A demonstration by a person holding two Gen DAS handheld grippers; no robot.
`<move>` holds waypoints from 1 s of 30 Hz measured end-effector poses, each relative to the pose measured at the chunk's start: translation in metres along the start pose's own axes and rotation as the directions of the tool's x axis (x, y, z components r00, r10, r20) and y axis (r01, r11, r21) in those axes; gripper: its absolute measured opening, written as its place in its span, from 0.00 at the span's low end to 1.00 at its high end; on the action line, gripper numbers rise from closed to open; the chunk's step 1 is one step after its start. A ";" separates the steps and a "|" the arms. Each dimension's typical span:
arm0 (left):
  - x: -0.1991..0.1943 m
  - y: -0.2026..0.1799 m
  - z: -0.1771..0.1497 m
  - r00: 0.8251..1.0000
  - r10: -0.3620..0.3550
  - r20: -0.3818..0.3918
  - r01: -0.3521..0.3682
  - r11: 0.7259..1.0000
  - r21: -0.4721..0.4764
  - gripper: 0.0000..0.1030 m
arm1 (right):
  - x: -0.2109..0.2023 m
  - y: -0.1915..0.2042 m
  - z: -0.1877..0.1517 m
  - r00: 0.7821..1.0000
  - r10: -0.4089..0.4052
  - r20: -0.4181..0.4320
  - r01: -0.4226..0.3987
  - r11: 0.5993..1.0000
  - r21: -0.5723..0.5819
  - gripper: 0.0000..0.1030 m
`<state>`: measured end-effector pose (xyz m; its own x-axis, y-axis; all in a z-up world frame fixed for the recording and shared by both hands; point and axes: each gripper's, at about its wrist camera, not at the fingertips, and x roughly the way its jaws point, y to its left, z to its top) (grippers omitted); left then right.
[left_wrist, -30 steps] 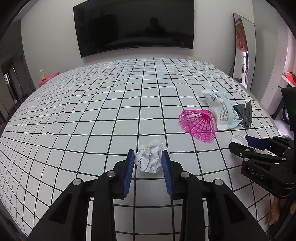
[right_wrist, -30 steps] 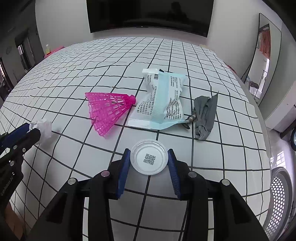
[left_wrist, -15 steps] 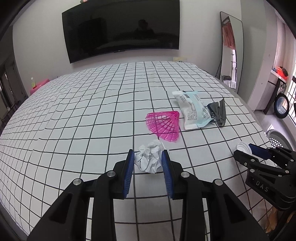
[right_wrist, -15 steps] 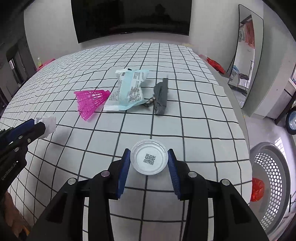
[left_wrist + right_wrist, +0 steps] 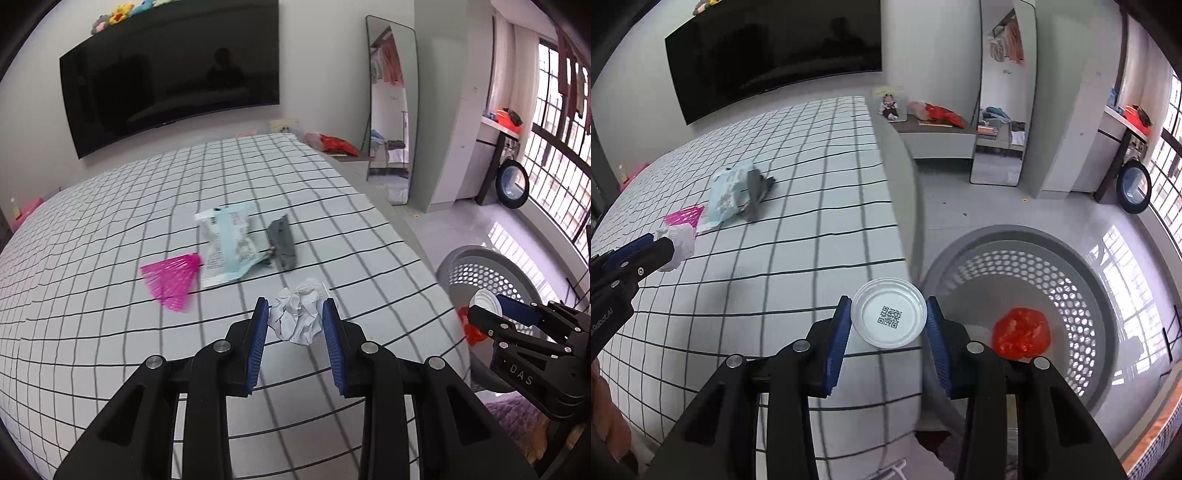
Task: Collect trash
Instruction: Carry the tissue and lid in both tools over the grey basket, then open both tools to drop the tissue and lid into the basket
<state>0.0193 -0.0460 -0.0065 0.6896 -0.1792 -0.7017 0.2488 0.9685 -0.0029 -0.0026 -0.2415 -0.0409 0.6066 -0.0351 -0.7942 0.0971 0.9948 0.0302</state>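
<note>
Jaws clamp paper wad (image 5: 298, 316) — lid (image 5: 888, 318) likewise pinched

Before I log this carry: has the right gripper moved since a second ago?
Yes. The right gripper, shut on the lid, has swung right, off the bed toward the basket.

Left tool (image 5: 295, 325) and right tool (image 5: 888, 323) angled downward, each clamped.

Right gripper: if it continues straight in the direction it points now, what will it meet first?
Probably the near rim of the grey perforated basket, by the bed edge. The right gripper, shut on the white lid, points about there; depth is unclear.
</note>
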 end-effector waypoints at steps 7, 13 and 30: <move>0.017 -0.073 0.011 0.995 -0.096 -0.029 0.098 0.991 0.087 0.29 | -0.009 -0.077 -0.010 0.997 -0.071 0.004 0.070 0.992 0.109 0.38; 0.035 -0.126 0.012 0.984 -0.162 -0.067 0.170 0.974 0.147 0.30 | 0.004 -0.119 -0.024 0.994 -0.106 -0.034 0.110 0.980 0.163 0.38; 0.072 -0.201 0.002 0.959 -0.229 -0.170 0.263 0.939 0.220 0.38 | 0.024 -0.179 -0.043 0.991 -0.120 -0.064 0.133 0.958 0.254 0.41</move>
<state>0.0200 -0.2542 -0.0551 0.4884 -0.3639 -0.7931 0.5649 0.8246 -0.0304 -0.0396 -0.4163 -0.0911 0.5384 -0.1485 -0.8295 0.3739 0.9242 0.0773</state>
